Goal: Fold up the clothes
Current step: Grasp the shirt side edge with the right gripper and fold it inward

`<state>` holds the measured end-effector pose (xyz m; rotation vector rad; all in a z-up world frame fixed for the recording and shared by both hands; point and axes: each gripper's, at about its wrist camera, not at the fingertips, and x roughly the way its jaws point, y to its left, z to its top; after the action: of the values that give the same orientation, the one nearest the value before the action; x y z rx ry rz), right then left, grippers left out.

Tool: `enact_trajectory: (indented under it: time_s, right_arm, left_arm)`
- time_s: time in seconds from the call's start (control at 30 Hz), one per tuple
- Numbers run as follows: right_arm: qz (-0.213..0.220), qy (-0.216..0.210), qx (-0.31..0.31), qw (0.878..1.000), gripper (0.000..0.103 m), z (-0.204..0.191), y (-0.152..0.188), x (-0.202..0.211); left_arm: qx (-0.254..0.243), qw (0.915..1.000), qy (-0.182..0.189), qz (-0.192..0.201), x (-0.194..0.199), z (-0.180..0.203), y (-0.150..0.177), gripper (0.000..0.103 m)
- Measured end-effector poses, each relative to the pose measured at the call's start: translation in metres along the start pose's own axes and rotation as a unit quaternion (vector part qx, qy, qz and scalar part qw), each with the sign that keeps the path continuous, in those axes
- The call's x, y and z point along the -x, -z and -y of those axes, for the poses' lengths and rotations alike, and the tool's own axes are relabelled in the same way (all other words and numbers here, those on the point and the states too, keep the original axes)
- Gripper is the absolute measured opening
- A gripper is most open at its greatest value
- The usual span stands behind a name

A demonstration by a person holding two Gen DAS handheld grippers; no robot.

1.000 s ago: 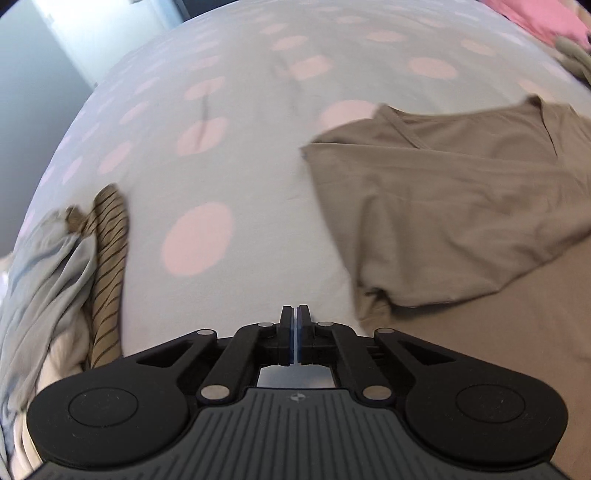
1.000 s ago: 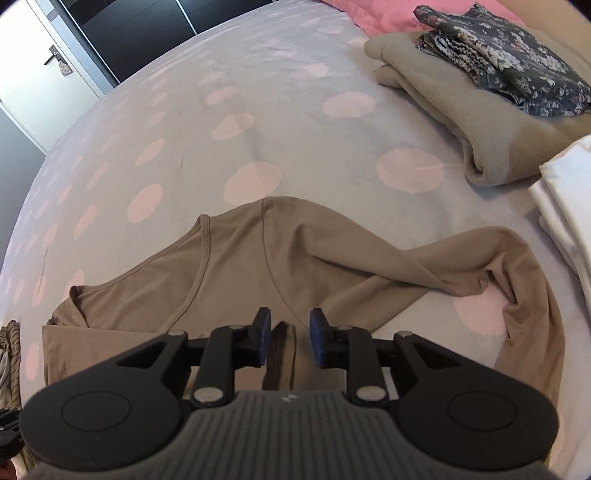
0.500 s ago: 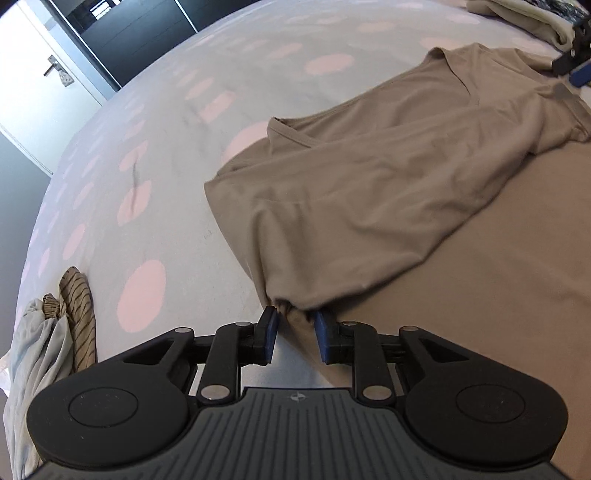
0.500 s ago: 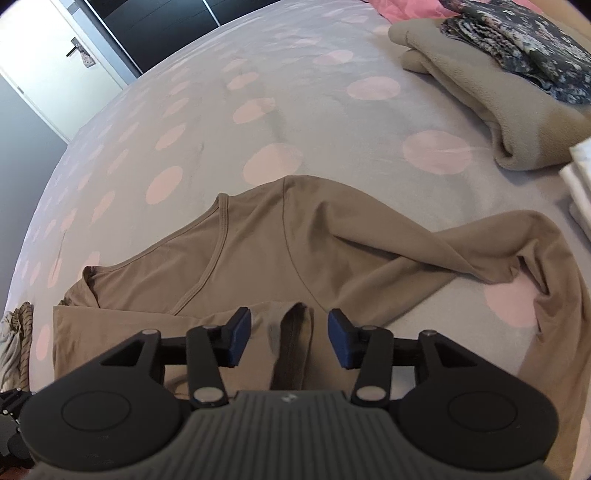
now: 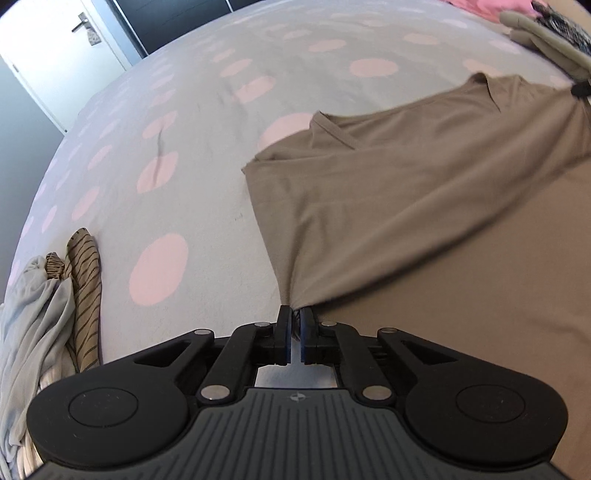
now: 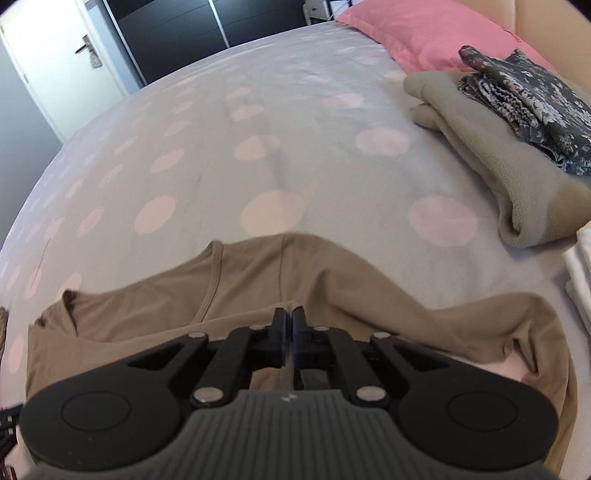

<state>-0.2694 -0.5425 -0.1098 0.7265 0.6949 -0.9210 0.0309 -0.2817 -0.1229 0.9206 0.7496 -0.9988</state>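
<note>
A tan long-sleeved V-neck shirt lies spread on the polka-dot bed. My left gripper is shut on a bunched edge of the shirt at its near left corner, and the cloth pulls taut from the pinch. In the right wrist view the shirt lies just ahead, with its sleeve trailing to the right. My right gripper is shut on a fold of the shirt near the shoulder seam.
The grey sheet with pink dots covers the bed. A folded beige fleece with a floral garment on top sits at the right, beside a pink pillow. Striped and light-blue clothes lie at the left edge.
Both grippers have closed on the shirt; half a second ago both were open around its fabric. The left side of the shirt is now pulled taut.
</note>
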Motion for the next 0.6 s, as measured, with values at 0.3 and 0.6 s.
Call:
enact_trajectory:
  time_s: [0.3,0.6]
  right_arm:
    - [-0.013,0.016,-0.029,0.999,0.028,0.015,-0.002,-0.009]
    - [-0.062,-0.018,-0.024,0.998,0.028,0.016,0.021,0.003]
  left_arm:
    - [-0.001,0.9988,0.049,-0.001,0.007,-0.006,-0.002,0.01]
    - [0.068,0.9935,0.081,0.042,0.024,-0.041,-0.03,0.023]
